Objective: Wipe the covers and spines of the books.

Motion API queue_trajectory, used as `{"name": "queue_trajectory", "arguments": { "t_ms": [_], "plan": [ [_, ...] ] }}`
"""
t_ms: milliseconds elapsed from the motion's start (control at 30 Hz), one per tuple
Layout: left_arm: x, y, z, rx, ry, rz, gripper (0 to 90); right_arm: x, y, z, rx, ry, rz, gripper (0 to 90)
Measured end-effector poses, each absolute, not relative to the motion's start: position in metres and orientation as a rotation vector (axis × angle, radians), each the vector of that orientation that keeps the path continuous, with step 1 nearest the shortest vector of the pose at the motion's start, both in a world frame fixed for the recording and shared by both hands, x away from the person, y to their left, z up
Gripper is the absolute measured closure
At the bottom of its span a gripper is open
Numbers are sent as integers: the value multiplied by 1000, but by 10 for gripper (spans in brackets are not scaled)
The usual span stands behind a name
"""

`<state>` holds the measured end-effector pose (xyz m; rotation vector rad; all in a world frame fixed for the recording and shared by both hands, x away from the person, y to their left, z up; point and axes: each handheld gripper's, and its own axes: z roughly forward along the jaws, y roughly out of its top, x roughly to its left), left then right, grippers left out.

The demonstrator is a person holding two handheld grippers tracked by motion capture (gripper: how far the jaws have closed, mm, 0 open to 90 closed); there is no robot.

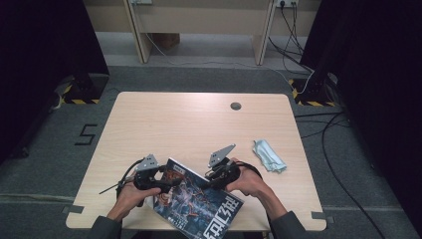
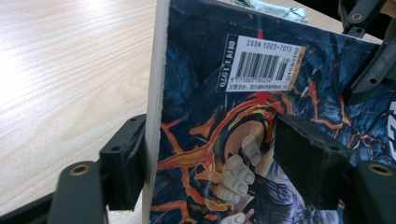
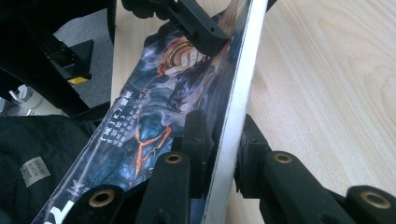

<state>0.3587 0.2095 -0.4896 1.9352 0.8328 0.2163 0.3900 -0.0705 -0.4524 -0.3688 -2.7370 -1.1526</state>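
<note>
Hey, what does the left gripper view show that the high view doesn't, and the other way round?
The left gripper view gives the barcode label on the magazine's cover and the left gripper with its jaws standing apart across the page edge. The high view gives the crumpled cloth, the table's round hole and the right gripper. Both share the magazine and the table.

Between the matt black plastic jaws, the magazine (image 2: 261,116) shows a glossy paper cover; beside them lies the smooth pale wood table (image 2: 70,70).
</note>
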Motion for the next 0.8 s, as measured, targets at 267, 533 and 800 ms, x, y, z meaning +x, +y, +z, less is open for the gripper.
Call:
{"name": "queue_trajectory", "arguments": {
  "t_ms": [267,533,800],
  "plan": [
    [355,212,-489,1968,803,254,509,394,-75,-450,-377,-2776,-1128,800],
    [347,205,-487,1973,749,318,700,405,-82,-448,-449,-2848,-1090,788],
    [342,202,-481,1947,750,436,757,416,-81,-446,-530,-2892,-1109,690]
  ]
}}
